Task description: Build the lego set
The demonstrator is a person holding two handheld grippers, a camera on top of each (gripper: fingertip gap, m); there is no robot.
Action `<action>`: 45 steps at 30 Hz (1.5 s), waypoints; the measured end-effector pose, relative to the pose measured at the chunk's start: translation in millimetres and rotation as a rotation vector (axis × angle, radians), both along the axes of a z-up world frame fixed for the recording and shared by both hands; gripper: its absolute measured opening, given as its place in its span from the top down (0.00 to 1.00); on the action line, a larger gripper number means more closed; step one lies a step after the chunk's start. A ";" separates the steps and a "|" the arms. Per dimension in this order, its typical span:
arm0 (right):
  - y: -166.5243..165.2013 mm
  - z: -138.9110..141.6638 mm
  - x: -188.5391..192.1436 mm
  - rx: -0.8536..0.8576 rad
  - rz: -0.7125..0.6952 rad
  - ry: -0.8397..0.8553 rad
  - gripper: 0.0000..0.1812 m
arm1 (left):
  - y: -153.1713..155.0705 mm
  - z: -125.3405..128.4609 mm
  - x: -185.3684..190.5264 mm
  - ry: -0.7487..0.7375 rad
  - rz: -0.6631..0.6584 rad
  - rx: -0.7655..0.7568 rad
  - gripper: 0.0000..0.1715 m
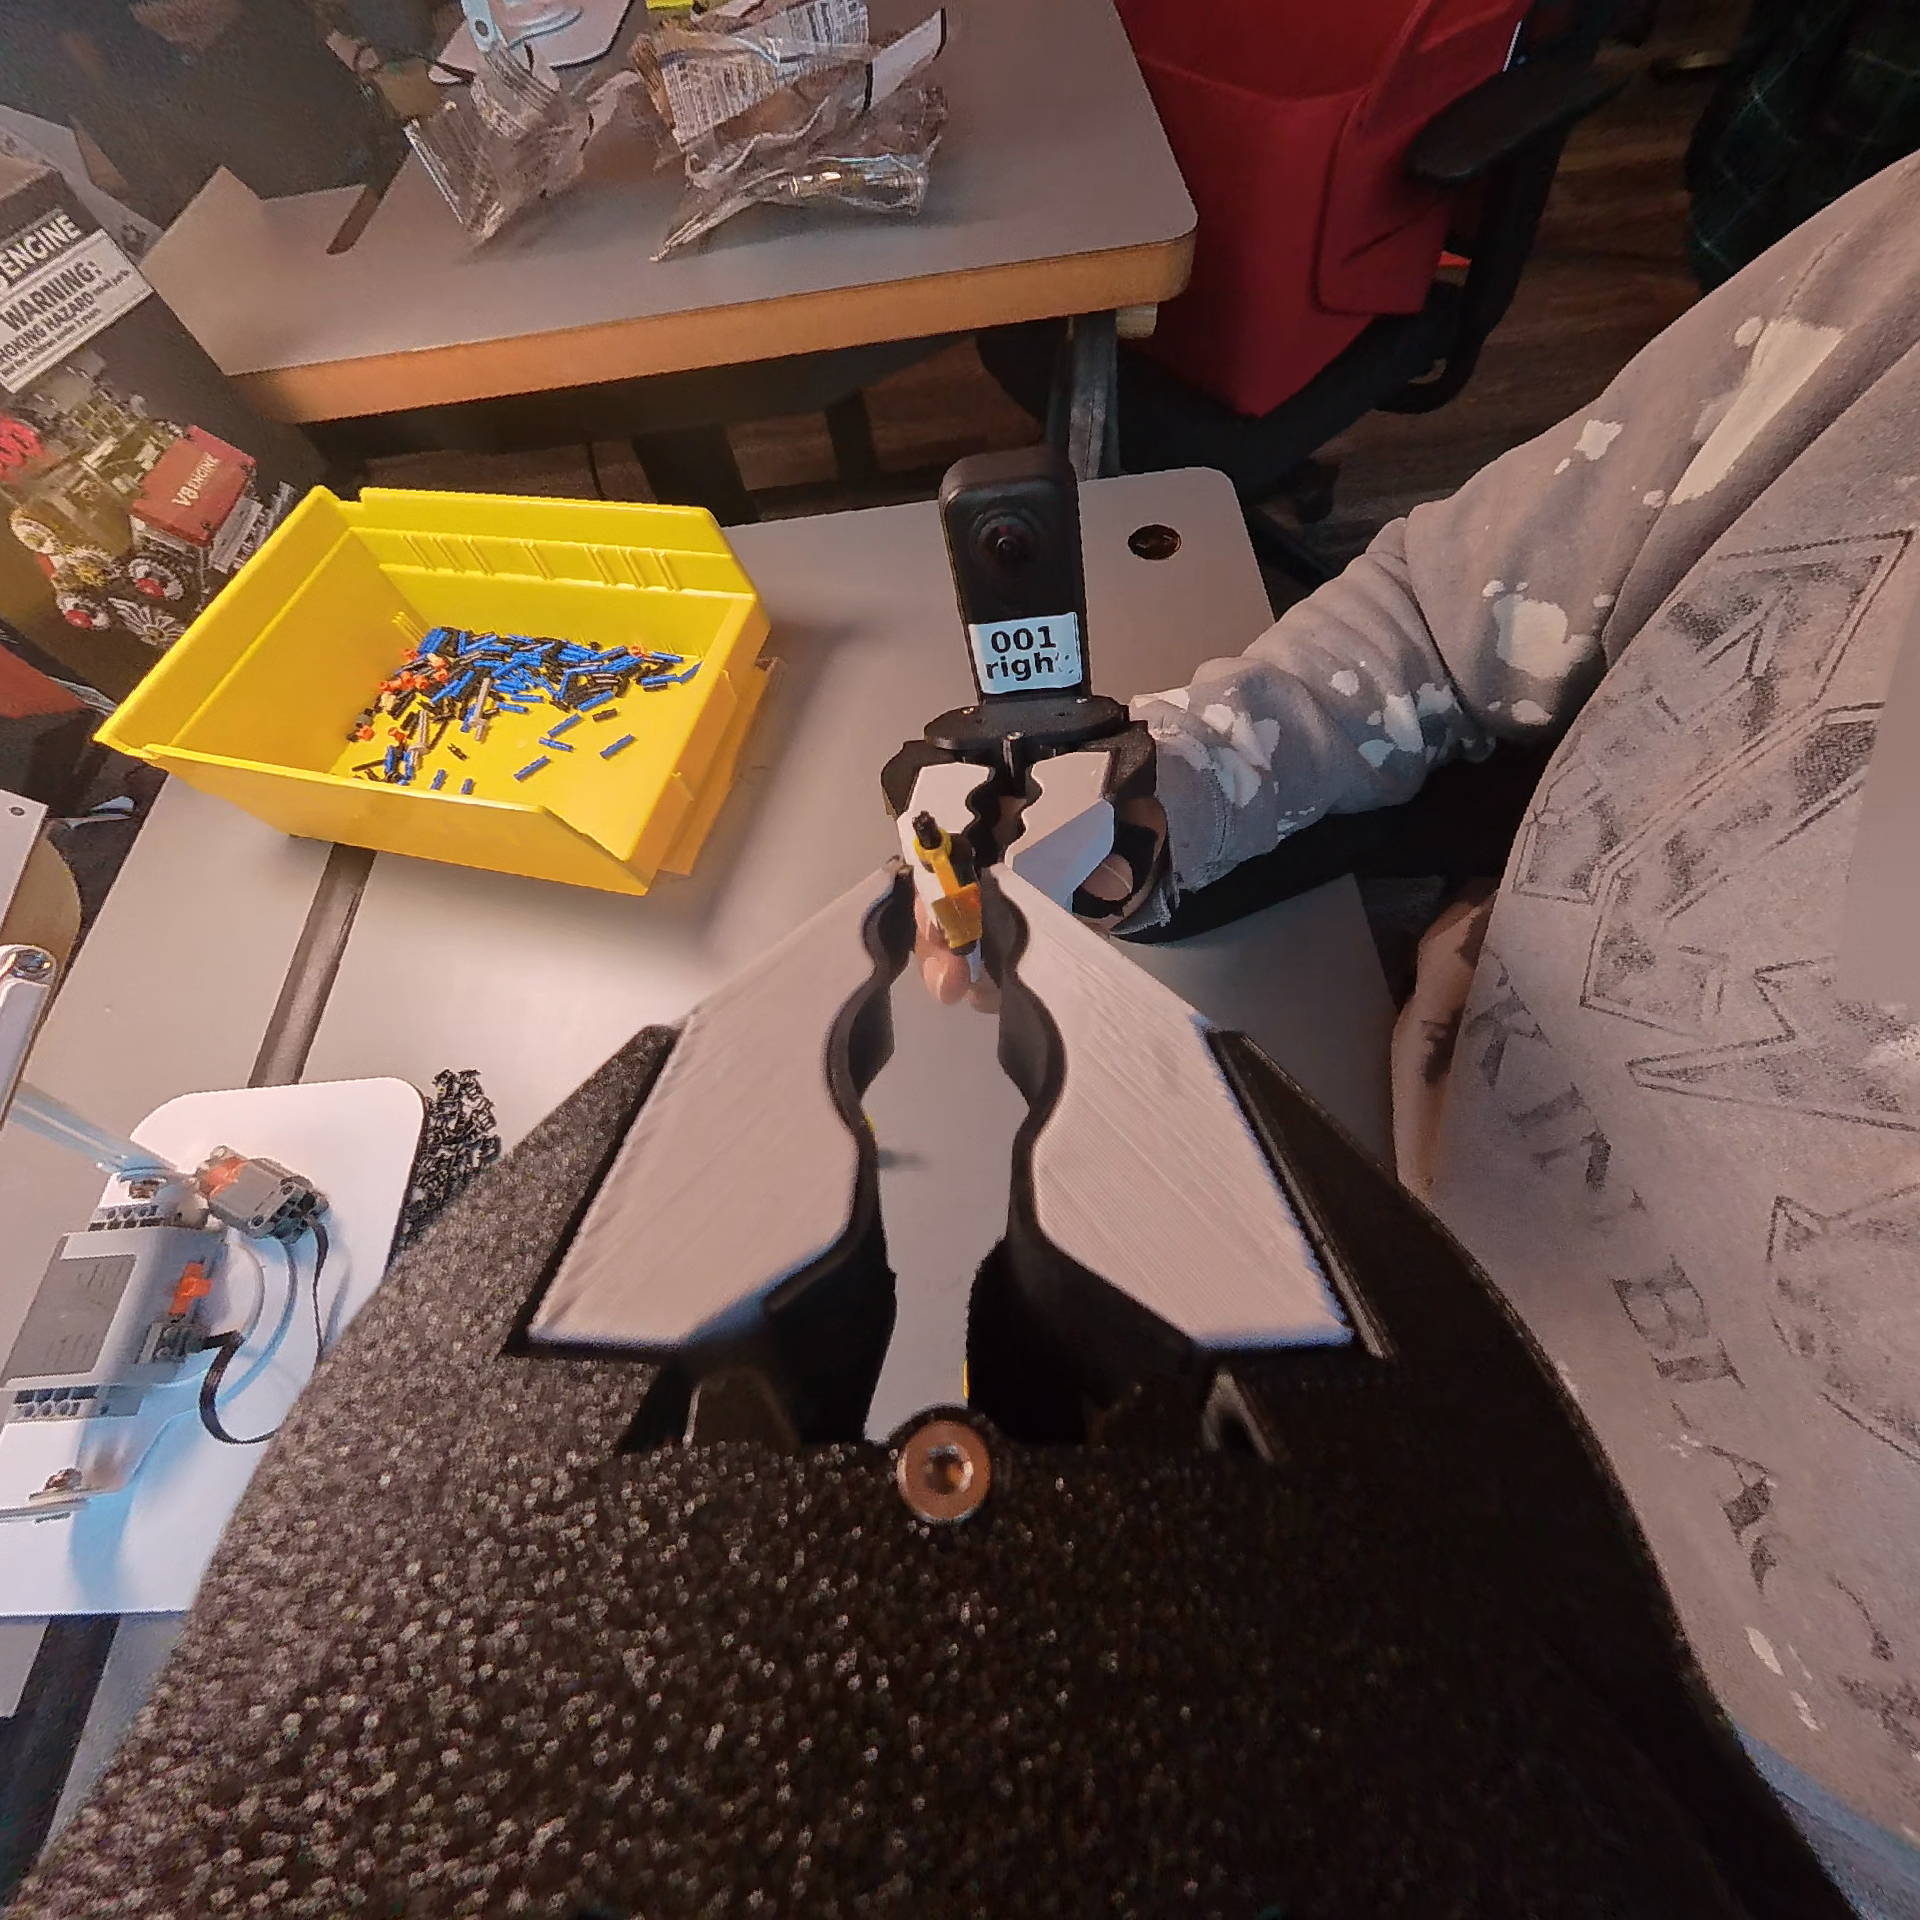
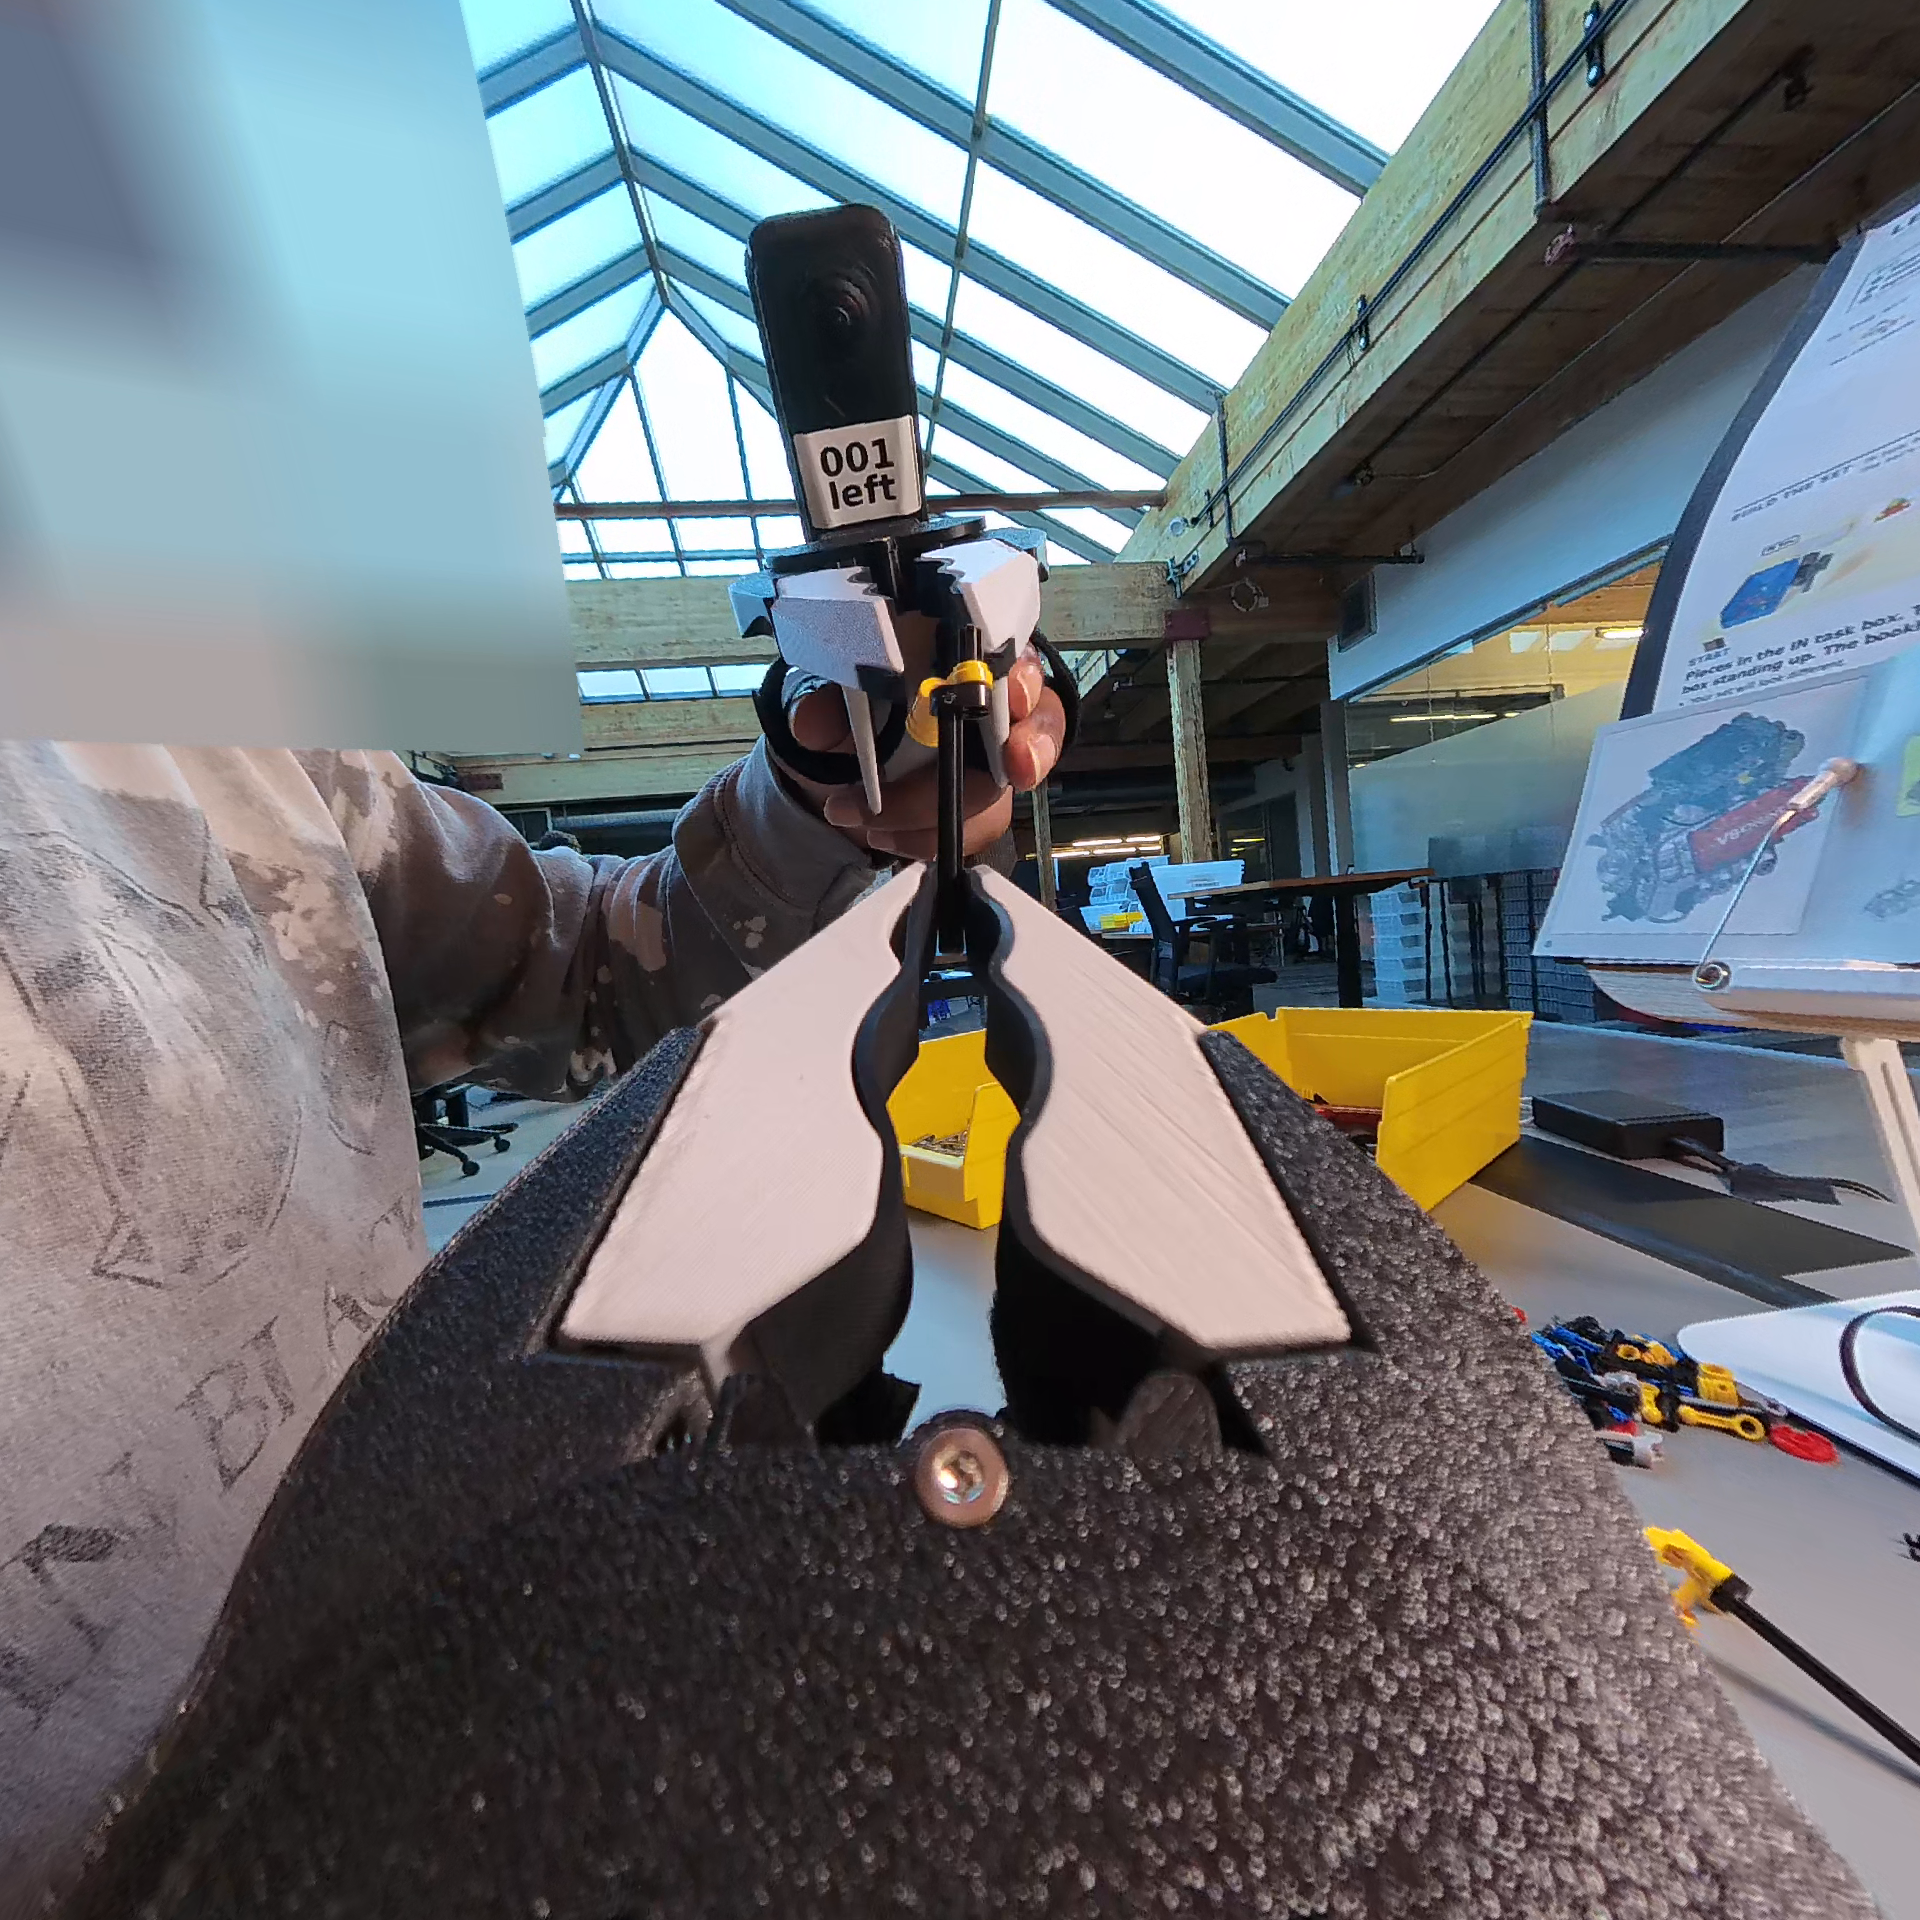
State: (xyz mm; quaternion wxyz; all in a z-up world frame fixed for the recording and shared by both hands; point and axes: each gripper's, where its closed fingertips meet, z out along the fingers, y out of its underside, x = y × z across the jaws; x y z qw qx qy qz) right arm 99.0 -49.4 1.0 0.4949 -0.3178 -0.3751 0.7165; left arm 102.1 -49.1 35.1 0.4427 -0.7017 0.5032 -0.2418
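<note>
L gripper point(image 1: 943, 891) and R gripper point(image 2: 948, 888) meet tip to tip above the table point(image 1: 520, 987), nearer than the yellow bin point(image 1: 582, 831) and to its right. R tongs are pinched tight on a thin black axle point(image 2: 948, 821), which runs straight out from the tips toward the L gripper. A yellow piece point(image 2: 920, 722) sits on the axle's far end, between the L tongs. L tongs stand at a narrow gap around that piece; can't tell whether they press it or only flank it. A hand point(image 2: 935, 790) in a grey spattered sleeve point(image 2: 623, 935) holds the L gripper. Nearer than the bin and to its left lies a white plate point(image 1: 343, 1122) with a grey motor point(image 1: 249, 1195) and its cable on it. Inside the bin is a scatter of small blue and black pins point(image 1: 499, 686). Left of the bin stands a printed box point(image 1: 104, 416). Beyond the bin is a 2nd table point(image 1: 935, 260) with crumpled clear bags point(image 1: 790, 135), and right of that a red chair point(image 1: 1299, 208).
</note>
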 end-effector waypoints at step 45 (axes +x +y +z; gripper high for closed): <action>70.4 10.3 36.2 -0.065 -0.188 0.031 0.98 | 49.5 -227.6 -14.4 0.238 -0.119 -0.438 0.96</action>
